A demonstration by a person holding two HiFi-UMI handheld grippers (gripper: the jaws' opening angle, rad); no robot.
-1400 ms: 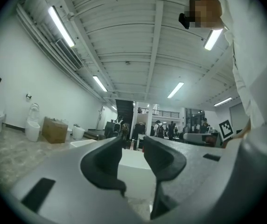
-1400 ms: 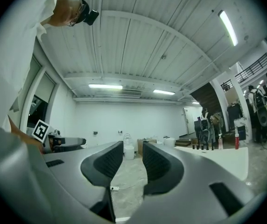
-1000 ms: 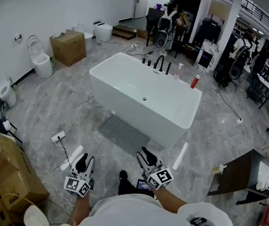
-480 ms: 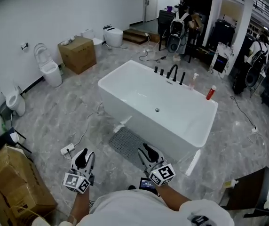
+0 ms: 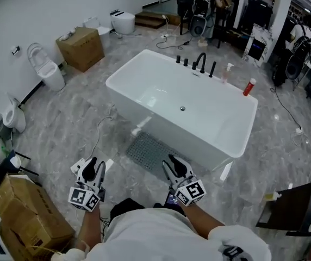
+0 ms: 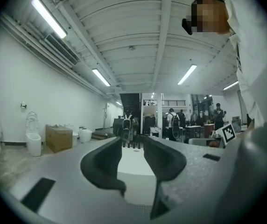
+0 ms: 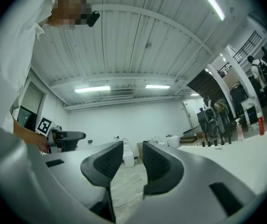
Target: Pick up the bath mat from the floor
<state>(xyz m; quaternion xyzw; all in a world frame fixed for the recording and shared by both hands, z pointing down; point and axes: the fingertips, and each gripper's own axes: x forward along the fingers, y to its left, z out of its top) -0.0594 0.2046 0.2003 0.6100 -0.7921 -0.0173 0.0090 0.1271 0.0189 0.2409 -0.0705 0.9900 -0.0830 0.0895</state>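
Observation:
The grey bath mat lies flat on the marble floor against the near side of the white bathtub. My left gripper hovers left of the mat, open, with nothing between its jaws. My right gripper hangs over the mat's near right edge, also open and empty. In the left gripper view the left gripper points level at the bathtub. The right gripper in its own view shows only floor and a far wall through its gap.
Black taps and a red bottle stand on the tub's far rim. A cable trails over the floor left of the mat. Cardboard boxes, toilets and a dark table ring the area.
The person has stepped closer to the tub, and both grippers have come along with them. The mat now lies just ahead of the right gripper. Both pairs of jaws stand as wide as before.

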